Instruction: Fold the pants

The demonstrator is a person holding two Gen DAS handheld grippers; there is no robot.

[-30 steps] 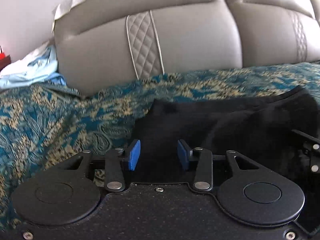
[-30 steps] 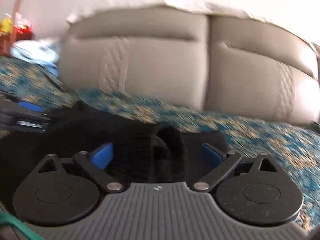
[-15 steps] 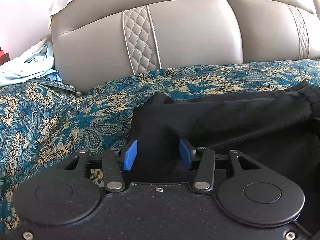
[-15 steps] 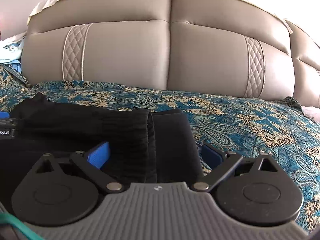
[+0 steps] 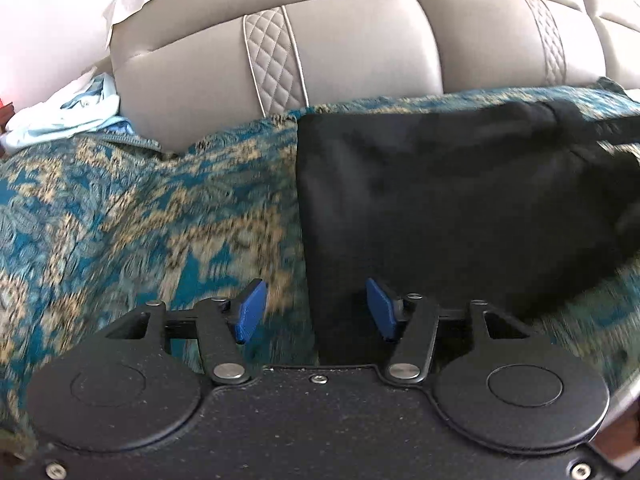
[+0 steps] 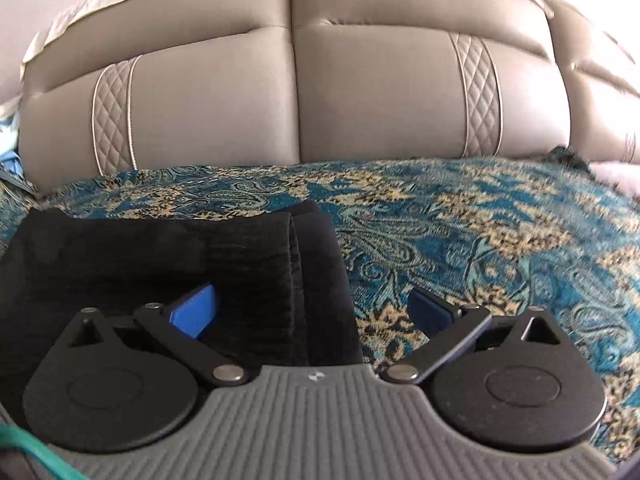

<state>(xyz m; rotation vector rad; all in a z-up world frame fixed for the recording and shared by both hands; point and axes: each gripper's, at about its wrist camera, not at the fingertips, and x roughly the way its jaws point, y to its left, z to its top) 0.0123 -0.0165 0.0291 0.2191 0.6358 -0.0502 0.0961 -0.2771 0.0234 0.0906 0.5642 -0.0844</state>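
The black pants (image 5: 460, 192) lie folded on the teal and gold bedspread (image 5: 140, 220), their left edge straight. My left gripper (image 5: 316, 311) hovers over that edge with its jaws opening; cloth lies below the gap but the blue pads (image 5: 251, 311) do not press on it. In the right wrist view the pants (image 6: 160, 264) show their ribbed waistband end (image 6: 280, 280) stacked on a second layer. My right gripper (image 6: 312, 312) straddles that right end, jaws wide, pads clear of the fabric.
A grey padded headboard (image 5: 360, 48) runs along the far side of the bed (image 6: 360, 80). Pale blue and white clothes (image 5: 68, 112) are heaped at the far left. Bare bedspread (image 6: 500, 240) stretches to the right of the pants.
My left gripper has slid left, off the pants' middle to their left edge, and its jaws have widened. The right gripper has shifted toward the waistband's right end; the pants now lie flat.
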